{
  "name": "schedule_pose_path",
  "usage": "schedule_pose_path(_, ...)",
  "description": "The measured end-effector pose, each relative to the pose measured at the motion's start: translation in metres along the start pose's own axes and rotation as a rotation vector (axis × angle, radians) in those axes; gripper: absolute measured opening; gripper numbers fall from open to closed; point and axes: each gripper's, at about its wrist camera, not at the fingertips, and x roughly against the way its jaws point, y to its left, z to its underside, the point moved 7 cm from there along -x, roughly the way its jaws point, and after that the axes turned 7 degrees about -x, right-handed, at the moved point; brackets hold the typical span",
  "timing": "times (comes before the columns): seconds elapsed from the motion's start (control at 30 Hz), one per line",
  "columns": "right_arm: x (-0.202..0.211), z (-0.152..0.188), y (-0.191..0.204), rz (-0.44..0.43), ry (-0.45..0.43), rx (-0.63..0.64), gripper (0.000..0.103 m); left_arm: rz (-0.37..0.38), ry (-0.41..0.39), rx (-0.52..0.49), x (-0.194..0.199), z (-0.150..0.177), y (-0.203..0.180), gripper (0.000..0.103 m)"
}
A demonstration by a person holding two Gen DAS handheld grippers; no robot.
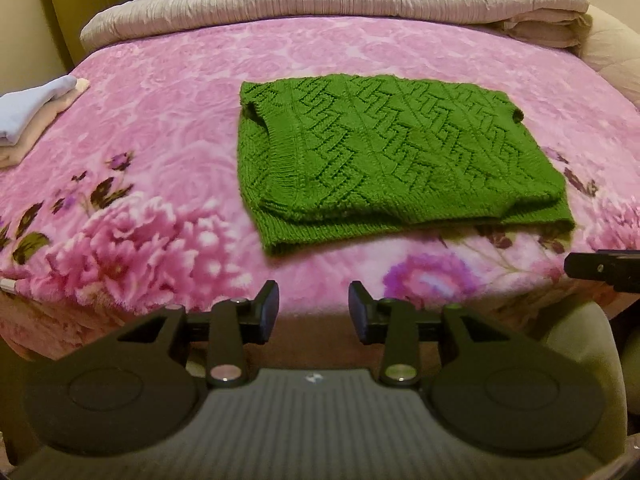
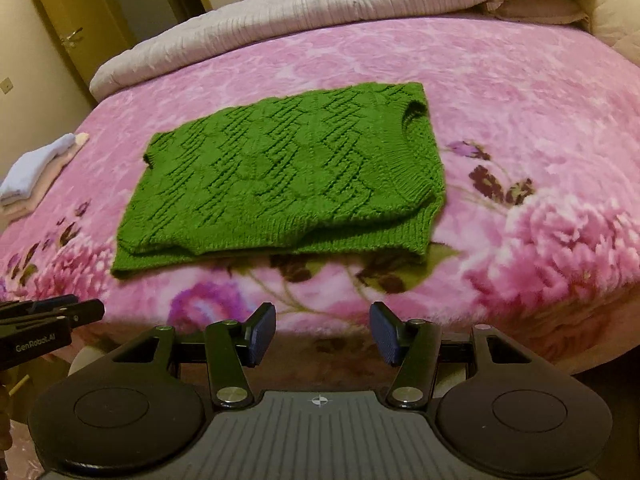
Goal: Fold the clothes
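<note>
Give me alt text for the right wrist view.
A folded green knitted sweater lies on a pink floral blanket covering a bed. The right gripper, open and empty, is in the foreground.

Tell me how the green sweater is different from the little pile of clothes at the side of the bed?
The green sweater is bright green with a bumpy zigzag knit; the pile of clothes is pale, white on top of pinkish, and looks smooth. The sweater is one garment lying in the middle of the pink blanket; the pile holds several stacked pieces at the blanket's edge. Both are folded and lie on the same blanket.
</note>
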Motion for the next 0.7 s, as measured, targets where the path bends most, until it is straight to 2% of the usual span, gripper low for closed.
schedule_pose_path(0.7,0.006,-0.001,0.012,0.039,-0.014,0.048,0.056,0.011,-0.016,0.03,0.006,0.005,0.009,0.035)
